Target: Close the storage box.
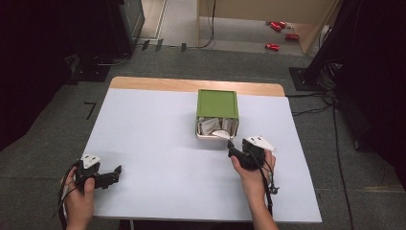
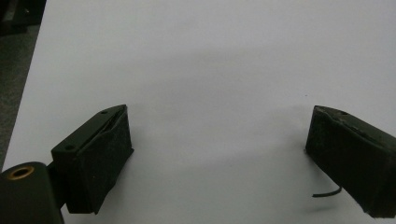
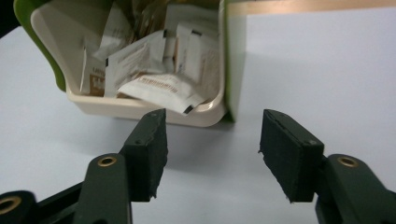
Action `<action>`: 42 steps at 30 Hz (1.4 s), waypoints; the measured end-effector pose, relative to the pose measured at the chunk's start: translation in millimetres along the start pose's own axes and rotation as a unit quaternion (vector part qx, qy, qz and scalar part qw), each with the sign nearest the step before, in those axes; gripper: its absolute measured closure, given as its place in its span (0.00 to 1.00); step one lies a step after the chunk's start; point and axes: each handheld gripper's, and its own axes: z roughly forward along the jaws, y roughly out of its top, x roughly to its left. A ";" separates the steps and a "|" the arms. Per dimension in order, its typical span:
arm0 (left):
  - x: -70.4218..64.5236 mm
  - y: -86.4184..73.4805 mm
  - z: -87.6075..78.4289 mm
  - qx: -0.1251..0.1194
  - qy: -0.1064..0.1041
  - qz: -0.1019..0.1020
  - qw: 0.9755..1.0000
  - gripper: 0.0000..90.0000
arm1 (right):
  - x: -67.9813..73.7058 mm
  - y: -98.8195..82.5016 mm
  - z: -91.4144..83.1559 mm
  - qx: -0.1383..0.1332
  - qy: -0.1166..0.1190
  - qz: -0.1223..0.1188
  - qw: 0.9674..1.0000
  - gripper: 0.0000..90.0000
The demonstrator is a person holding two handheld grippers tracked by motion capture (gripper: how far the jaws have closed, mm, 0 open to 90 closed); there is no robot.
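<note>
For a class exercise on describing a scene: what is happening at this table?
A person holds a black two-jaw gripper in each hand. The right gripper sits open and empty just in front of a cream box with a green sliding lid, partly open and full of white paper sachets. The left gripper rests open over the bare white table.

The box (image 1: pixel 216 115) has a green lid over a cream tray, which holds white sachets (image 3: pixel 159 88) with brown print. The desk (image 1: pixel 153 143) is pale bluish-white with a light wood far edge. Both grippers are black, each topped by a grey plate.
</note>
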 end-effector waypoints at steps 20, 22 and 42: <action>-0.1 -0.1 0.0 0.000 0.000 0.000 1.000 0.08 | -39.8 4.3 -49.4 -0.002 -0.024 -0.018 1.000 0.25; -0.1 -0.1 0.0 0.000 0.000 0.000 1.000 0.08 | -44.9 2.1 -53.6 0.001 -0.023 -0.018 1.000 0.22; -0.2 -0.1 0.0 -0.001 0.000 0.000 1.000 0.08 | -94.0 -27.0 -78.9 0.031 -0.087 -0.024 0.995 0.20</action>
